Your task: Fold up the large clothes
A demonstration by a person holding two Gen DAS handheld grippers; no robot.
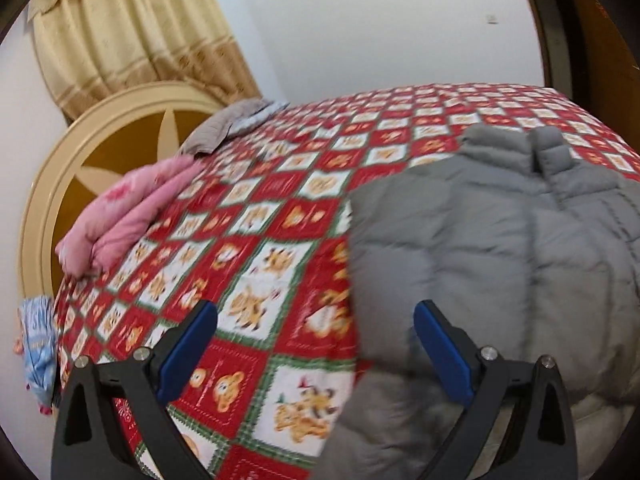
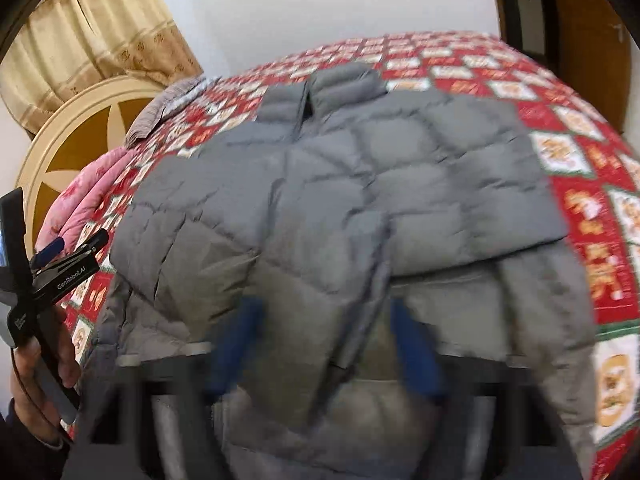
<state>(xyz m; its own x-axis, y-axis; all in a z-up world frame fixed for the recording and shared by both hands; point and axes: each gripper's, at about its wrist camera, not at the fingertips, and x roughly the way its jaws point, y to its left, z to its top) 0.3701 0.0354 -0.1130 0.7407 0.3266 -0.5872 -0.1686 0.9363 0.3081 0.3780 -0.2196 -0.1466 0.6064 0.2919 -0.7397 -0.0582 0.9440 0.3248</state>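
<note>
A grey quilted puffer jacket lies on the bed, its collar at the far end and its sleeves folded over the body. It also shows in the left wrist view, on the right. My left gripper is open and empty, above the red patterned bedspread just left of the jacket's edge. My right gripper is blurred by motion, open, low over the jacket's near hem, with a fold of grey fabric between its blue fingers. The left gripper also shows in the right wrist view, at the left edge.
A pink folded quilt and a grey-brown cloth lie near the round cream headboard. A blue printed item hangs at the bed's left side. Beige curtains and a dark wooden door frame stand behind the bed.
</note>
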